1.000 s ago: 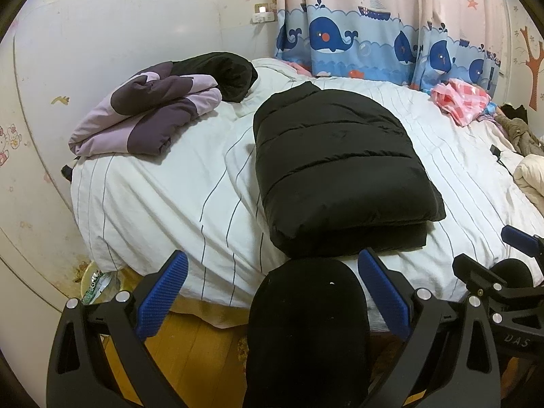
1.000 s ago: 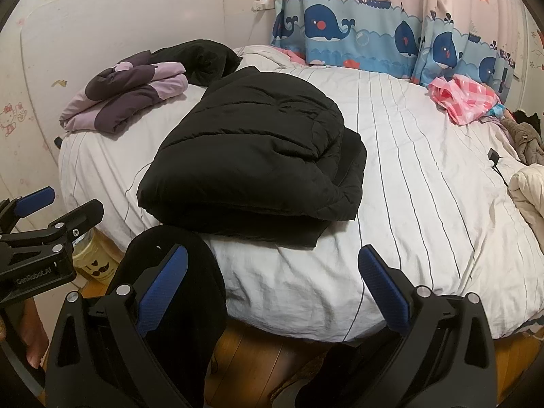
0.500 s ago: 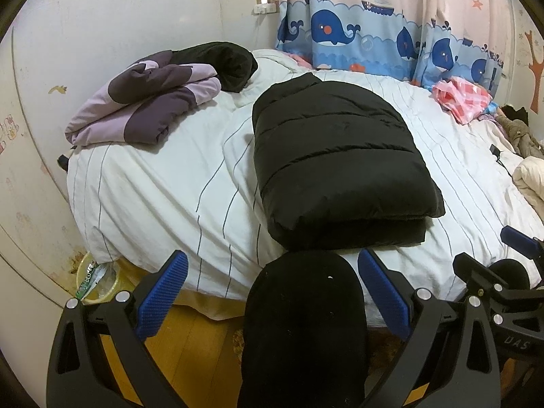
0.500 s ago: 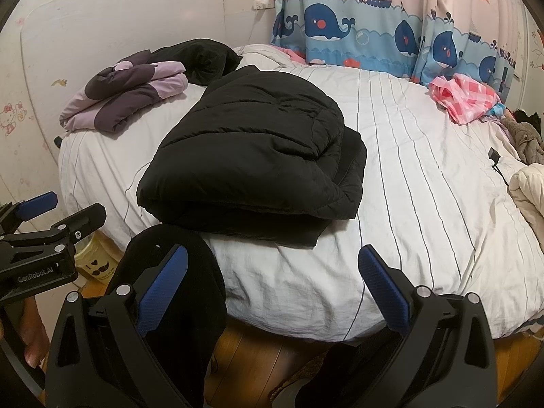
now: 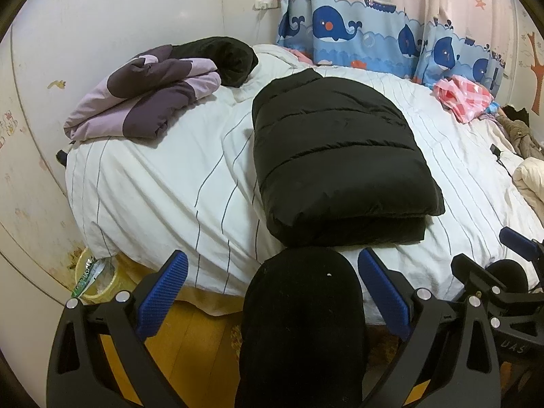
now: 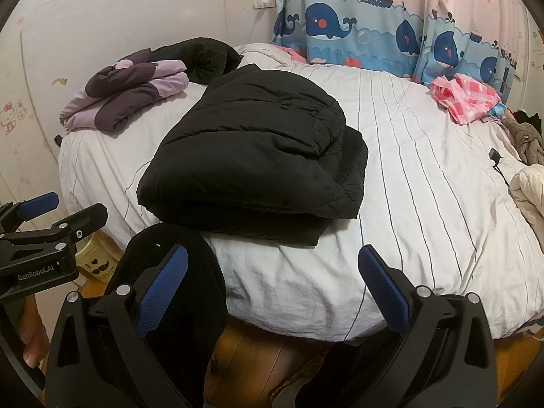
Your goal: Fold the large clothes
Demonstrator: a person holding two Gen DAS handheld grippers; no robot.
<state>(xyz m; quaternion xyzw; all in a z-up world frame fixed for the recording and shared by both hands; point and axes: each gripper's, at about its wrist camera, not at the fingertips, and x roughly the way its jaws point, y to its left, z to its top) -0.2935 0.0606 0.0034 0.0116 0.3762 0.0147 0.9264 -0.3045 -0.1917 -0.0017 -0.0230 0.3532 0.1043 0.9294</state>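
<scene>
A black puffer jacket (image 5: pixel 336 163) lies folded in a thick rectangle on the white striped bed (image 5: pixel 153 187); it also shows in the right wrist view (image 6: pixel 251 156). My left gripper (image 5: pixel 272 292) is open and empty, held off the bed's near edge above a black-clad knee (image 5: pixel 302 323). My right gripper (image 6: pixel 272 289) is open and empty, also short of the bed edge. The right gripper shows at the left wrist view's right edge (image 5: pixel 510 272), and the left gripper at the right wrist view's left edge (image 6: pixel 44 238).
A folded purple garment (image 5: pixel 142 102) and a black garment (image 5: pixel 224 57) lie at the bed's far left. A pink checked cloth (image 5: pixel 462 95) lies far right by the whale curtain (image 5: pixel 374 34). A yellow bin (image 5: pixel 91 275) stands on the wooden floor.
Both grippers have drifted slightly; the left wrist view has tilted a little, so the bed sits a bit lower and farther. The jacket has not moved.
</scene>
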